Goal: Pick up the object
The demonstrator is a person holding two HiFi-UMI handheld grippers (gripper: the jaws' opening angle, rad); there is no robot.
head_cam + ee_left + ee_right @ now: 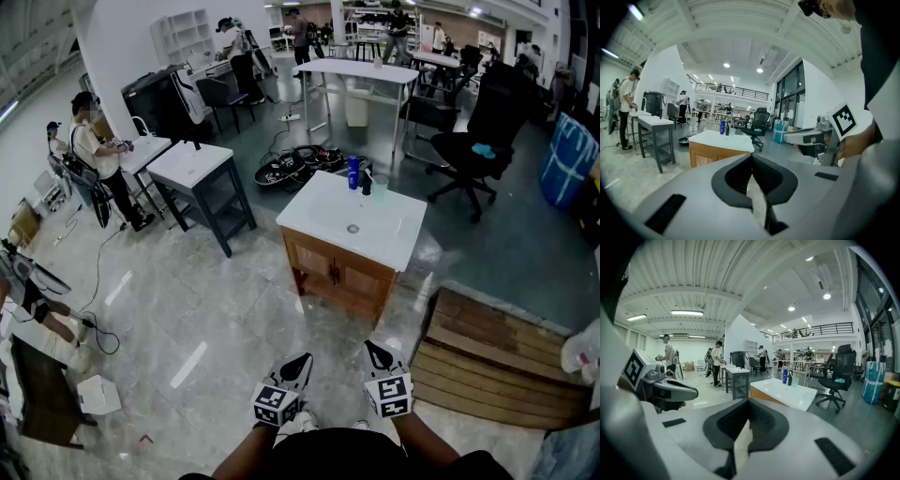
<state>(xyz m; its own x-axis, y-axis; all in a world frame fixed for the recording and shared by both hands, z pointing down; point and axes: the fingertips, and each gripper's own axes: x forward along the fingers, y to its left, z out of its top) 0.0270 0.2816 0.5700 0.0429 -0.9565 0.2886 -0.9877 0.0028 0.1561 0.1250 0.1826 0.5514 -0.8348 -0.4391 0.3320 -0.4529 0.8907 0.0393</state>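
A blue can, a dark bottle and a clear cup stand at the far edge of a white sink top on a wooden cabinet. My left gripper and right gripper hover side by side close to my body, well short of the cabinet and pointing toward it. Both have their jaws shut with nothing between them. In the left gripper view the jaw tips meet, with the can far ahead. The right gripper view shows closed tips and the can beyond.
A grey table stands left of the cabinet, and cables lie on the floor behind it. A black office chair is at the back right. A wooden pallet lies at the near right. People work at the far left.
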